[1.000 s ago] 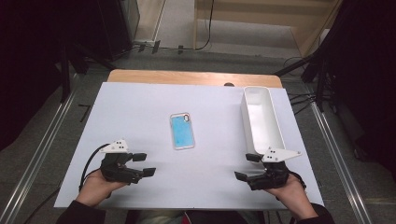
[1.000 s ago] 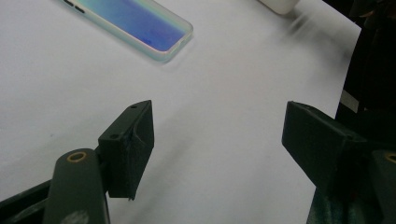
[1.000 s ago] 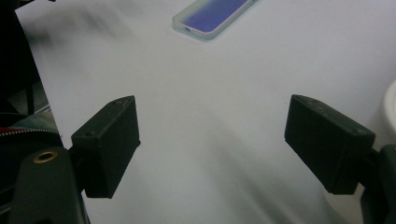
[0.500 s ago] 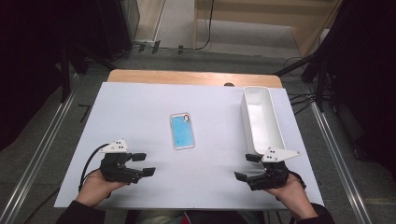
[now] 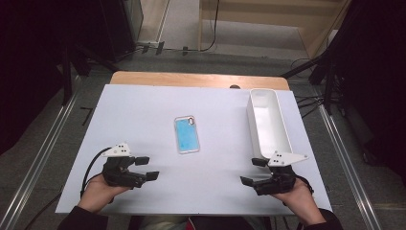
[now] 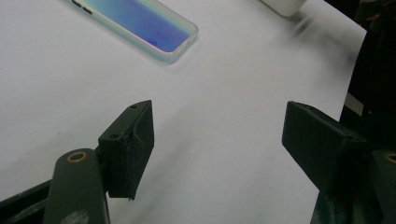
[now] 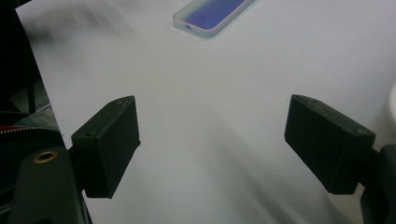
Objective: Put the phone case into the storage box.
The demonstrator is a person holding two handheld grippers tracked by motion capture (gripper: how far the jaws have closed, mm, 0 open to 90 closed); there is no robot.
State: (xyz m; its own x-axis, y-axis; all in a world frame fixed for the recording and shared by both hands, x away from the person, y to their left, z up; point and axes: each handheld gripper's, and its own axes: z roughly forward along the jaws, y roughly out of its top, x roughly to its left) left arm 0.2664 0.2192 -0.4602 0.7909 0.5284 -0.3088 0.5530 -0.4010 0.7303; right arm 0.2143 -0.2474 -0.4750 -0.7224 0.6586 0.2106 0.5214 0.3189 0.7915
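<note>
Left gripper [image 5: 146,168] at about 7 o'clock on the white tabletop [image 5: 143,110], cradled in the left hand [image 5: 98,191], jaws spread wide with bare surface between the pads, aimed toward 3 o'clock. Likely parked low and off to the side so the middle stays free for a reach.

Phone [image 5: 186,134] at the centre, lying flat, blue face up, long axis running 12 to 6, well apart from both grippers; seen ahead of the left jaws at upper left in the left gripper view [image 6: 140,23].

White bin [image 5: 282,139] at 2 o'clock, long, open-topped and apparently empty, probably the drop spot.

Right gripper [image 5: 253,171] at 5 o'clock, just beside the bin's near end, jaws likewise parted and holding nothing, pointed toward 9 o'clock at the phone.
</note>
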